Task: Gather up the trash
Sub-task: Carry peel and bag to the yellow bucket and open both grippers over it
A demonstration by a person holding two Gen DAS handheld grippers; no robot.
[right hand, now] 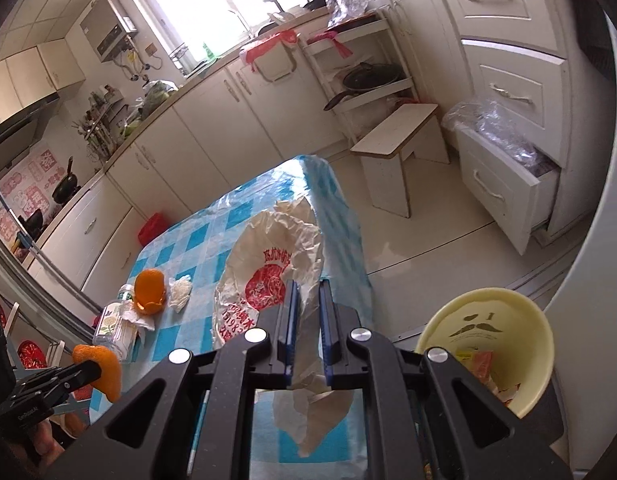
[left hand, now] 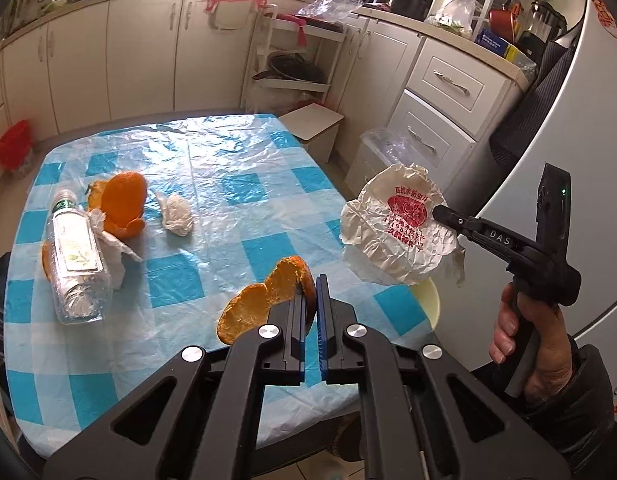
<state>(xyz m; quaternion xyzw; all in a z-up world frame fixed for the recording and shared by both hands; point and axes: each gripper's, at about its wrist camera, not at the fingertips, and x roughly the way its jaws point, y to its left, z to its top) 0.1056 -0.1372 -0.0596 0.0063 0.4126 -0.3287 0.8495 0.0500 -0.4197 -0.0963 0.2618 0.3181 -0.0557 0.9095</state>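
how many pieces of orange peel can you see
3: one orange peel pinched in the left gripper, one standing peel beside the plastic bottle, and a sliver behind that bottle. More may be hidden.

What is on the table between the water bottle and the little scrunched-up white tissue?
A big orange peel sits between the bottle and the tissue, leaning against the bottle's crumpled white paper. The left wrist view shows it best.

Glossy, wrinkled plastic tablecloth [left hand: 212, 152] in blue-white check; on it clear ribbed plastic bottle [left hand: 77, 256], beside it pitted matt orange peel [left hand: 122, 204] and crumpled tissue [left hand: 175, 216]; off tablecloth edge, creased waxy paper wrapper [left hand: 396, 232], smooth cream plastic bin [right hand: 504, 316]
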